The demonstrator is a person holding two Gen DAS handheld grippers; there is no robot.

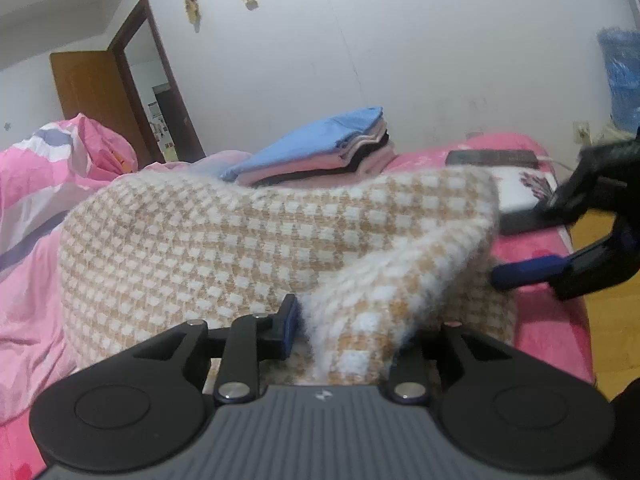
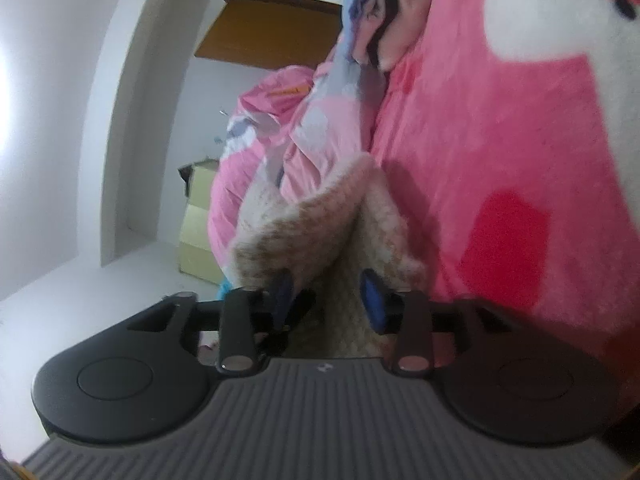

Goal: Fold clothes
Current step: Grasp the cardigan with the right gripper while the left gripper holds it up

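Observation:
A fuzzy beige-and-white checked knit garment [image 1: 224,240] lies on the pink bed. My left gripper [image 1: 352,328] has a fold of this knit between its fingers; the left blue pad [image 1: 290,320] shows, the right one is hidden under the cloth. My right gripper [image 2: 328,296] sits around another bunched part of the same knit [image 2: 304,224], its blue pads [image 2: 372,300] on both sides of the cloth. The right gripper also shows in the left wrist view [image 1: 532,240], beside the knit's right edge, its fingers apart.
A stack of folded clothes [image 1: 320,152] with a blue piece on top sits behind the knit. A crumpled pink quilt [image 1: 36,208] lies at left. A dark flat device [image 1: 492,158] and a white box [image 1: 520,192] lie at right. The bed edge and wooden floor [image 1: 600,320] are at far right.

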